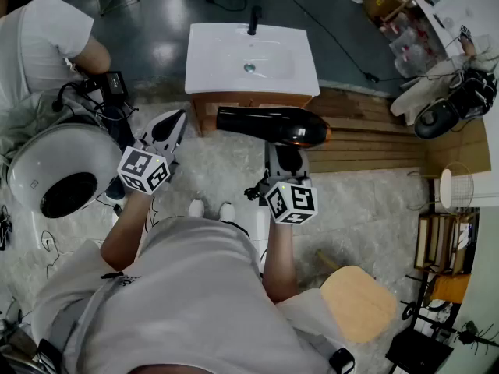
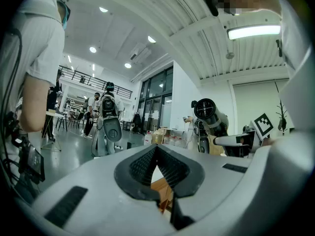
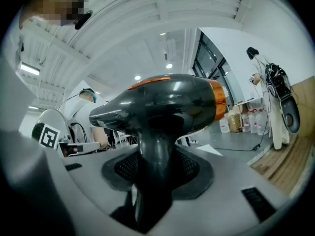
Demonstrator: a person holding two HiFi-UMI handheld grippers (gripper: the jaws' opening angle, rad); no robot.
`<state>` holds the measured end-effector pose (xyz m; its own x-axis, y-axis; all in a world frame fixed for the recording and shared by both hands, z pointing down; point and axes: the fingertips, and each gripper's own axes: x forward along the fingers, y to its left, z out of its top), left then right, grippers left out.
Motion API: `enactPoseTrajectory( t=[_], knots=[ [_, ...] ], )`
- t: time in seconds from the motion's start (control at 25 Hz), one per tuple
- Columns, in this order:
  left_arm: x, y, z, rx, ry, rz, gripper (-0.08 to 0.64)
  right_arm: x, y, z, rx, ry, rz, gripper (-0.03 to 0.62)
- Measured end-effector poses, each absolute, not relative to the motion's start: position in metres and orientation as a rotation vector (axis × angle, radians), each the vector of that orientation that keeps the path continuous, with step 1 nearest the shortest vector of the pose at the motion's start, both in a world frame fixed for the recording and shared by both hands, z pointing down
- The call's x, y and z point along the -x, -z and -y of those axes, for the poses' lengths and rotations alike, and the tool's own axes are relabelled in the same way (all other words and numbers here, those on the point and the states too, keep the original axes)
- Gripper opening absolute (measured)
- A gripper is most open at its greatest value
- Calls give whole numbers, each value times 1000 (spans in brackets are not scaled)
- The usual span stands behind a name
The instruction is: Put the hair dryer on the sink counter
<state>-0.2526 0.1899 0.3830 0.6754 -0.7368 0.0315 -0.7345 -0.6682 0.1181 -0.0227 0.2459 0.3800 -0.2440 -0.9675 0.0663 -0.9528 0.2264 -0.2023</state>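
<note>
A black hair dryer with an orange ring lies level in the air, just in front of the white sink counter. Its nozzle points left. My right gripper is shut on the dryer's handle from below. In the right gripper view the handle fills the space between the dark pads, and the body spreads above. My left gripper hangs to the dryer's left, apart from it. Its pads meet at the tip with nothing between them. A black faucet stands at the basin's far edge.
The basin rests on a wooden cabinet beside a wooden platform. A white domed machine and a person are at the left. A round wooden stool stands near right; black equipment and water bottles sit far right.
</note>
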Motion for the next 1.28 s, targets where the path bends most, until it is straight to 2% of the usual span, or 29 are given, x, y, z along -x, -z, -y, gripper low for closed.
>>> enactPoseTrajectory(
  t=[1.28],
  knots=[
    [320,-396,-179,-2796,59,1083,2,90,-365,-250,1935,253,-2339,169]
  ],
)
